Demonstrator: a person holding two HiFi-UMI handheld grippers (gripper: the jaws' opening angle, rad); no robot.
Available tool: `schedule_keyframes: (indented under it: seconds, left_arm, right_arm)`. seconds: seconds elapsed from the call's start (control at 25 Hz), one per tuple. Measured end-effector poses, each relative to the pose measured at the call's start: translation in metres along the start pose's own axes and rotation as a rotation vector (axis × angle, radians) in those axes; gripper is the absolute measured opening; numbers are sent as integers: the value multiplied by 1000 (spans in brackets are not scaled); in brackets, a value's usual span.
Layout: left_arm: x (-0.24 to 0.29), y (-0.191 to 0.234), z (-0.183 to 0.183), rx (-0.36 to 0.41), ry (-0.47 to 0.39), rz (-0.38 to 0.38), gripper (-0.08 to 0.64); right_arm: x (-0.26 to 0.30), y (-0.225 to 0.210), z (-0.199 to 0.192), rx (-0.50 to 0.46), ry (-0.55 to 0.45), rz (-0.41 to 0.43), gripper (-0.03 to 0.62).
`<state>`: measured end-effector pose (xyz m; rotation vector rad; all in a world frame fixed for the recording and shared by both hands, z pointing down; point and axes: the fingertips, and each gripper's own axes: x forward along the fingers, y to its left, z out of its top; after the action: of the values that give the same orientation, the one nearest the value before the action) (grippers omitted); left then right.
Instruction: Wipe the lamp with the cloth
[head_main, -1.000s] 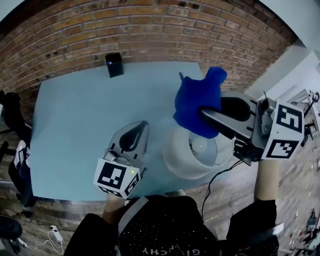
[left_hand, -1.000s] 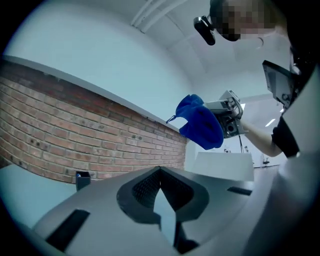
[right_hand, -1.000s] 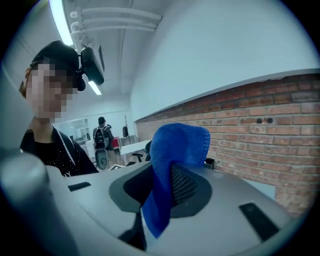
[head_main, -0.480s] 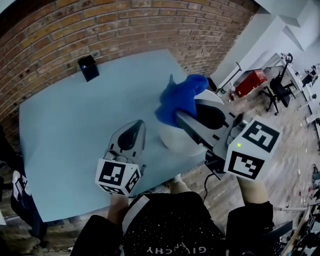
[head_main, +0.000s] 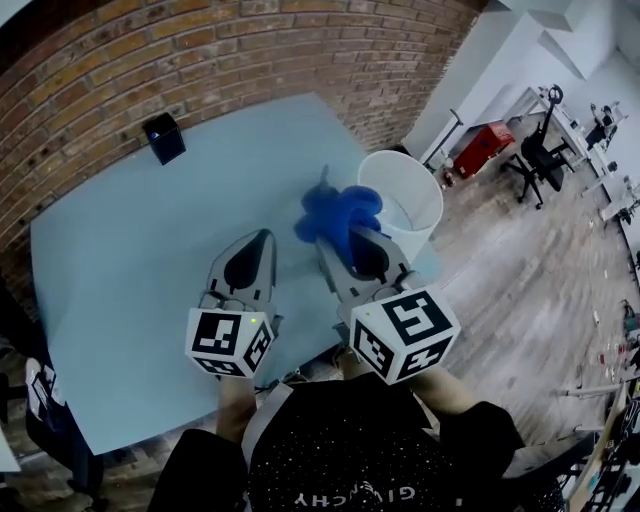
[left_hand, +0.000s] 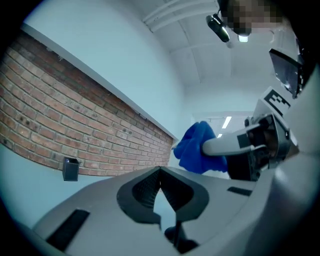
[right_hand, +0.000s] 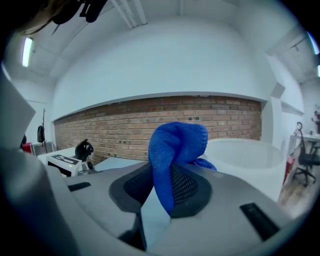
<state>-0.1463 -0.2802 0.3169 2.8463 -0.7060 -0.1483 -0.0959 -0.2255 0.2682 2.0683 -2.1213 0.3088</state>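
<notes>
The lamp's white round shade (head_main: 412, 200) stands near the table's right edge and shows as a pale drum (right_hand: 245, 152) in the right gripper view. My right gripper (head_main: 328, 236) is shut on the blue cloth (head_main: 336, 212), which bunches up out of its jaws (right_hand: 176, 142) just left of the shade; I cannot tell whether it touches it. My left gripper (head_main: 263, 238) hovers over the table to the left, jaws shut (left_hand: 160, 171) with nothing in them. From there the cloth (left_hand: 194, 148) hangs off to the right.
The light blue table (head_main: 130, 240) runs along a brick wall (head_main: 150, 60). A small black box (head_main: 163, 137) stands at the table's far left. Beyond the lamp lie a wooden floor, a red case (head_main: 482, 148) and an office chair (head_main: 540, 150).
My right gripper has drawn back with the cloth from over the lamp shade to its left side, nearer the person. The head view has swung right. The left gripper has barely moved.
</notes>
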Motion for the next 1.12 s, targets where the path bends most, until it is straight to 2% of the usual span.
schedule_keyframes:
  seconds: [0.12, 0.28, 0.4, 0.48, 0.6, 0.8, 0.92, 1.12]
  left_arm:
    - [-11, -1, -7, -1, 8, 9, 9]
    - [-22, 2, -19, -4, 31, 28, 9]
    - [-29, 11, -27, -17, 49, 50, 9]
    - [-32, 18, -32, -31, 56, 68, 9]
    - [-36, 22, -37, -52, 64, 88, 9]
    - [-33, 13, -35, -33, 75, 72, 9]
    - [-25, 2, -27, -10, 62, 49, 9]
    - [-8, -20, -13, 28, 32, 13, 9]
  right_arm:
    - [9, 2, -39, 84, 37, 7, 74]
    - [16, 7, -83, 93, 100, 36, 74]
    - [19, 14, -114, 163, 154, 89, 74]
    - [16, 24, -119, 134, 151, 151, 74]
    - [-3, 38, -99, 79, 95, 280, 74]
    - [-48, 26, -17, 64, -66, 430, 74]
    - [-70, 2, 25, 10, -128, 429, 74]
    - [-98, -49, 63, -82, -189, 343, 74]
